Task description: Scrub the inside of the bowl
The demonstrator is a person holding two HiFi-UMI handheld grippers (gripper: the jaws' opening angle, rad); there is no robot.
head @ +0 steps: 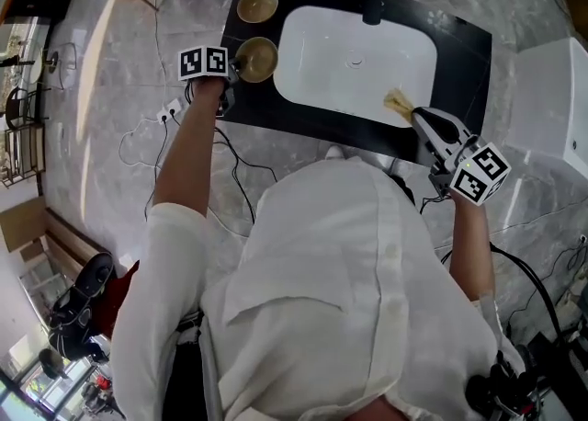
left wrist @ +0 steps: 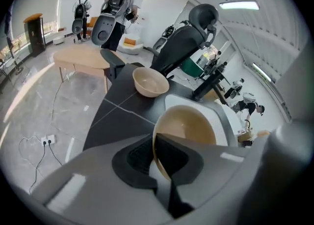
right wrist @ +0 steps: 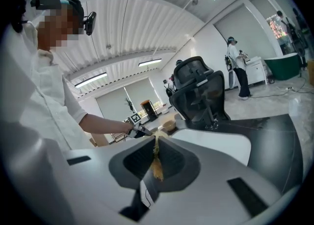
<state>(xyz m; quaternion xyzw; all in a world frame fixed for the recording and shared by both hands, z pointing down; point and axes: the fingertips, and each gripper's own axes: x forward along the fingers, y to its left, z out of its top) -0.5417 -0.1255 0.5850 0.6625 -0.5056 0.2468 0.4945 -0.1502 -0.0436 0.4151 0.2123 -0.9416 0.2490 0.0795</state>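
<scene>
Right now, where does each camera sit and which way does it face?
Head view: on the person's head, looking steeply down at the sink; shows their shirt, left gripper and right gripper.
Left gripper view: rides the left gripper, looking along jaws shut on the near bowl's rim toward the far bowl.
Right gripper view: rides the right gripper, looking over its pinched scrubber across the sink; shows the person's left arm.
Shared: both bowls appear in head and left gripper views.

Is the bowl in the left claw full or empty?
Empty. The round tan bowl, its rim pinched in the left gripper, shows only a bare, smooth inside.
</scene>
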